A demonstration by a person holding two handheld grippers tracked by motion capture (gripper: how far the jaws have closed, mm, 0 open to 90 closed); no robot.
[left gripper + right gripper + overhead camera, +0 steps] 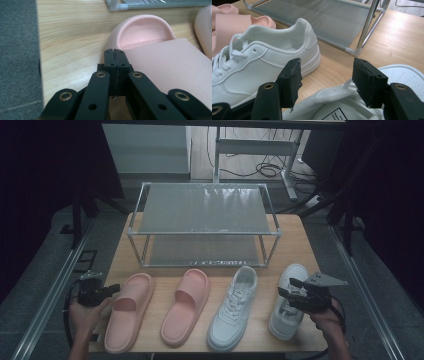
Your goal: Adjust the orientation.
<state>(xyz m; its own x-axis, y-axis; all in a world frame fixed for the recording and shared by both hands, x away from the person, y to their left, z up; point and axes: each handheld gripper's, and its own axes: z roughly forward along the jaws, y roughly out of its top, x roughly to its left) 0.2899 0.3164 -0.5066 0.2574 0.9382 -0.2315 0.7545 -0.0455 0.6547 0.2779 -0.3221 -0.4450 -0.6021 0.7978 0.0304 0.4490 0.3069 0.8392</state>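
While the high view lays out the whole row on the wooden table [295,227], from left to right a pink slide sandal [128,311], a second pink slide sandal [185,306], a white lace-up sneaker [233,308] and a second white sneaker [286,302], all on the near half in front of the two-tier shoe rack [204,222], it does not resolve the jaw positions. The left gripper view supplies that detail for the left gripper [115,53]: its two black jaws are pressed fully together with nothing between them, the tips over the left edge of the leftmost sandal [160,55], at the junction of heel cup and strap. The right gripper view shows the right gripper [325,82] spread wide, jaws hovering above the collar of the rightmost sneaker [342,105], gripping nothing; the other sneaker [262,57] lies just to its left, and a rack leg [364,30] stands beyond.
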